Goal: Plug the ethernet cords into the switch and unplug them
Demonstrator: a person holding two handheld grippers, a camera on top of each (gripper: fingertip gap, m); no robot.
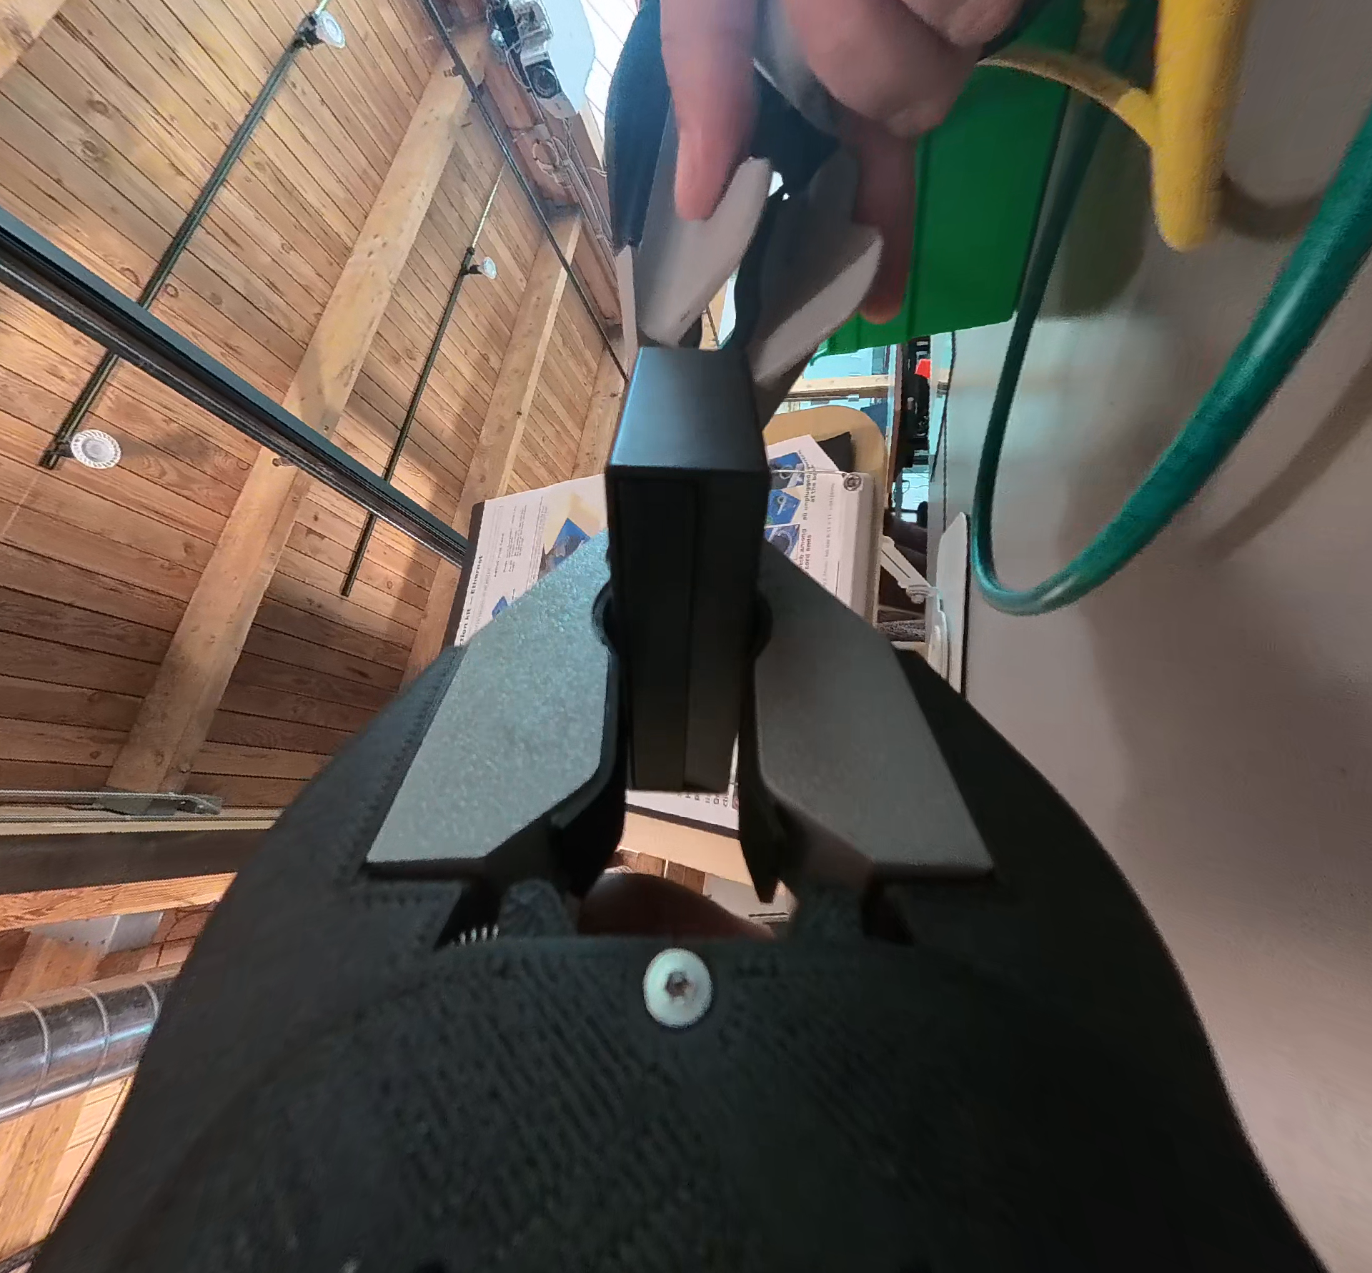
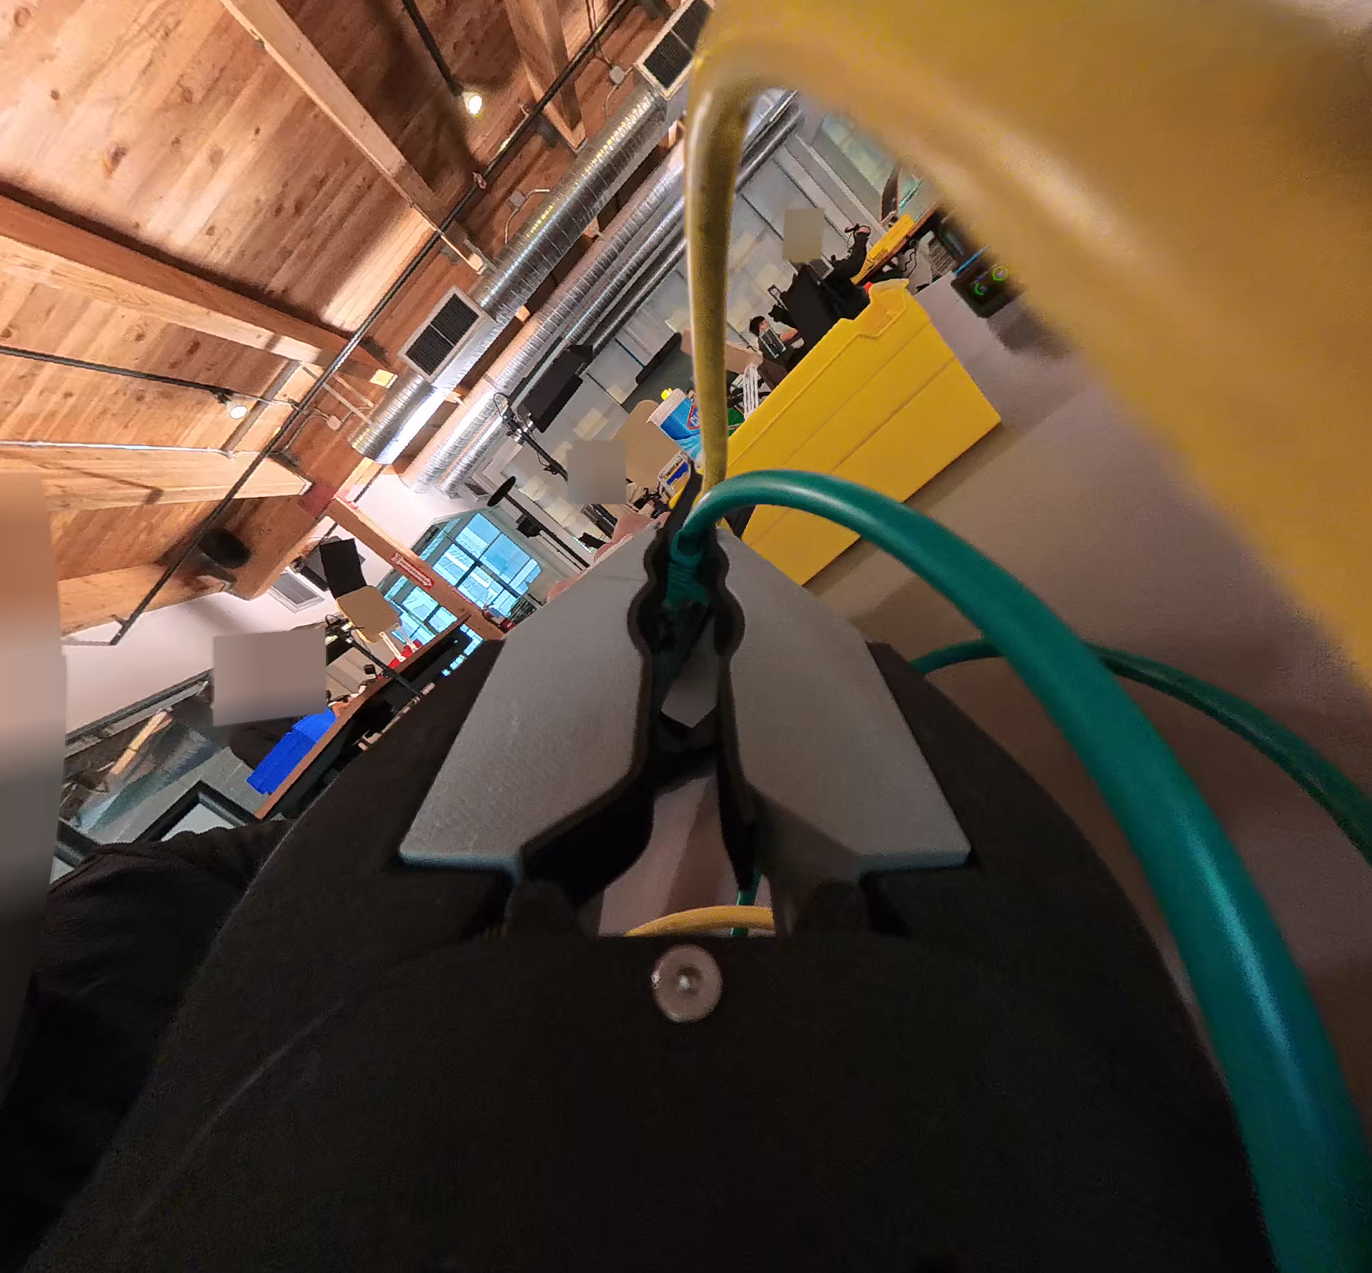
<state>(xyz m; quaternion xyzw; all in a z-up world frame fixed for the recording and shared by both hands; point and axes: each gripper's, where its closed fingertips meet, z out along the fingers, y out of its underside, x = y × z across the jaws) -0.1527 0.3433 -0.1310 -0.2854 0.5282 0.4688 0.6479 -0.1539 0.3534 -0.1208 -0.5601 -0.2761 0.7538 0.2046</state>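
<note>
My left gripper (image 1: 687, 613) is shut on the black box-shaped switch (image 1: 687, 495), held edge-on between its grey fingers and pointing away. At the switch's far end, my right gripper (image 1: 731, 316), held by a hand (image 1: 854, 12), meets it with its pale fingers. In the right wrist view my right gripper (image 2: 687, 599) is shut on the green ethernet cord's plug (image 2: 687, 573). The green cord (image 2: 1076, 680) loops off to the right and also shows in the left wrist view (image 1: 1114, 532). A yellow cord (image 2: 709, 346) arcs up past the fingertips, blurred close to the camera.
A beige table surface (image 1: 1188, 792) lies to the right. A green bin (image 1: 980, 198) stands behind the right gripper, and a yellow bin (image 2: 854, 435) stands farther off. Both views tilt up toward a wooden ceiling with ducts. People work at benches in the background. The grippers are tip to tip, or close to it.
</note>
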